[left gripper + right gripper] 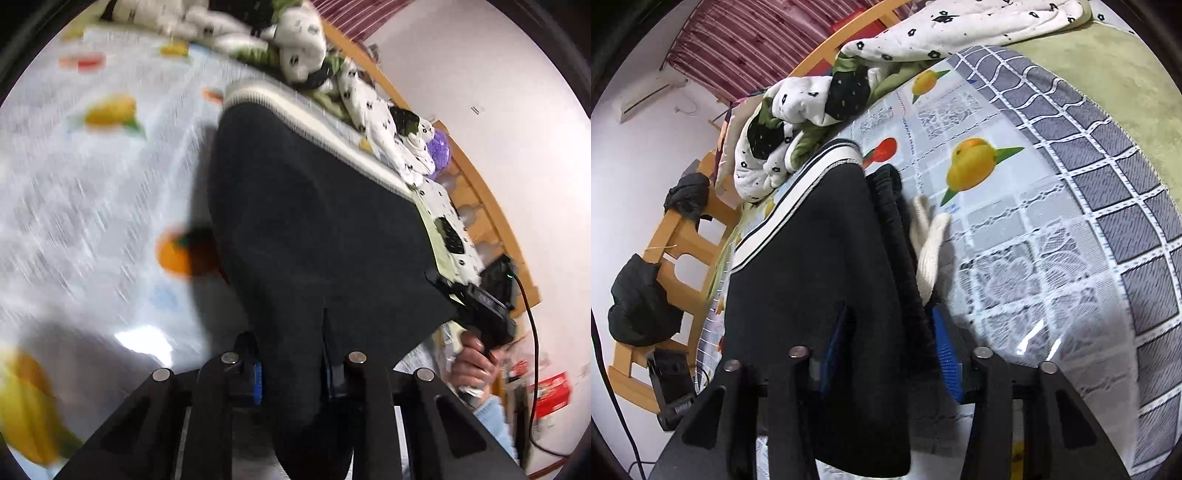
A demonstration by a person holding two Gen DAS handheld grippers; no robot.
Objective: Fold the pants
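- Left tongs: jaws drawn close, pinching a fold of the black pants; cloth runs up and away from between the fingers and drapes down past them.
- Right tongs: jaws part-spread with blue pads showing; the gathered black waistband sits between them, the left pad half buried in cloth. Reads as a grip on the pants. In the left wrist view this tool is at the far right corner of the cloth, with a hand on its handle.
- Pants lie spread ahead of both tongs on the fruit-print tablecloth. White drawstring trails just right of the waistband, ahead of the right tongs.
- Edges: white striped hem band forms the far edge of the cloth. Open tablecloth lies left of the left tongs and right of the right tongs.
- Hard to read: left wrist view is motion-blurred, print smeared. Lower end of the cloth is cut off below both tongs; left pads mostly covered.
- Surroundings: crumpled white flower-print quilt just beyond the hem band, touching or nearly so. Wooden rail beyond, dark garments hung on it. Green blanket far right of the right tongs. Black cable hangs right of the hand.
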